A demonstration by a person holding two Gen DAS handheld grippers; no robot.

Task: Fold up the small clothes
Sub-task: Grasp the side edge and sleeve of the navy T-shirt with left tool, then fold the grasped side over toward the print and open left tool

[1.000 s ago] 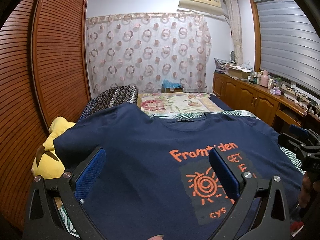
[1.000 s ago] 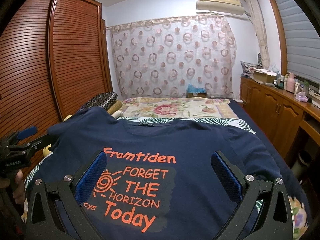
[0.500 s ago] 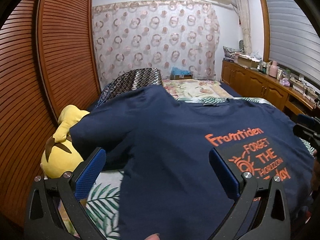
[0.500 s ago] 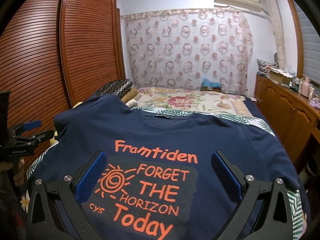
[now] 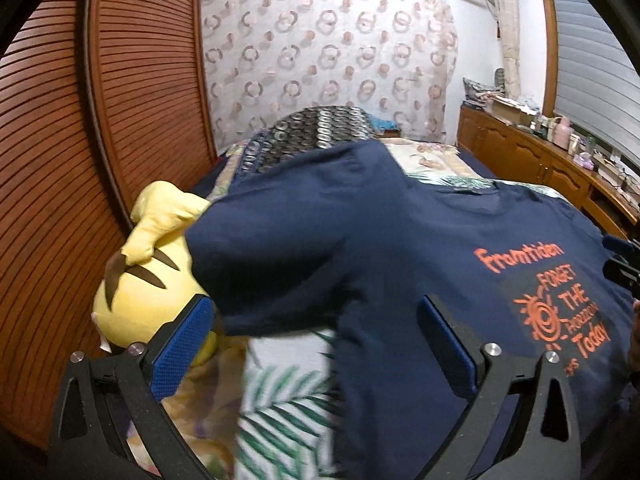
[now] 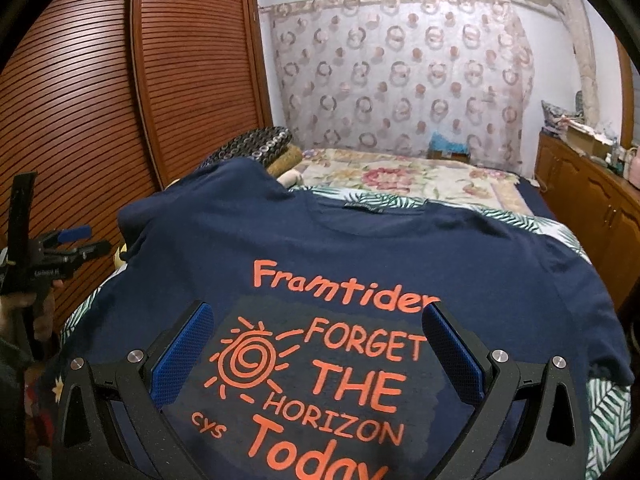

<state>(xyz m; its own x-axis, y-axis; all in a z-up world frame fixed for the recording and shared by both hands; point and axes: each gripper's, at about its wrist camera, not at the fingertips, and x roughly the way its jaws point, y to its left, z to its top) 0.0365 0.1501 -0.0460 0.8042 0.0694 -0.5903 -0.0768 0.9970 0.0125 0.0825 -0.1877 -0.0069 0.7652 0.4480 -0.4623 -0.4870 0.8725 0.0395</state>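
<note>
A navy T-shirt (image 6: 360, 248) with orange lettering lies spread face up on the bed, collar toward the far end. Its left sleeve (image 5: 280, 248) drapes over a yellow plush toy. My left gripper (image 5: 316, 344) hovers open over the shirt's left side seam and sleeve, nothing between its blue pads. My right gripper (image 6: 316, 344) is open above the printed chest, also holding nothing. In the right wrist view the left gripper (image 6: 60, 244) shows at the far left, in a hand. The right gripper's tip (image 5: 624, 264) peeks in at the left view's right edge.
A yellow plush toy (image 5: 148, 272) lies at the bed's left edge beside the slatted wooden wardrobe (image 5: 80, 160). A leaf-print sheet (image 5: 288, 400) covers the bed. A patterned pillow (image 5: 312, 132) and floral blanket (image 6: 400, 176) lie further back. Wooden cabinets (image 6: 592, 208) line the right wall.
My left gripper has swung left, from over the shirt's chest to its left sleeve and the plush toy. My right gripper has come lower and nearer to the print. Both stay open.
</note>
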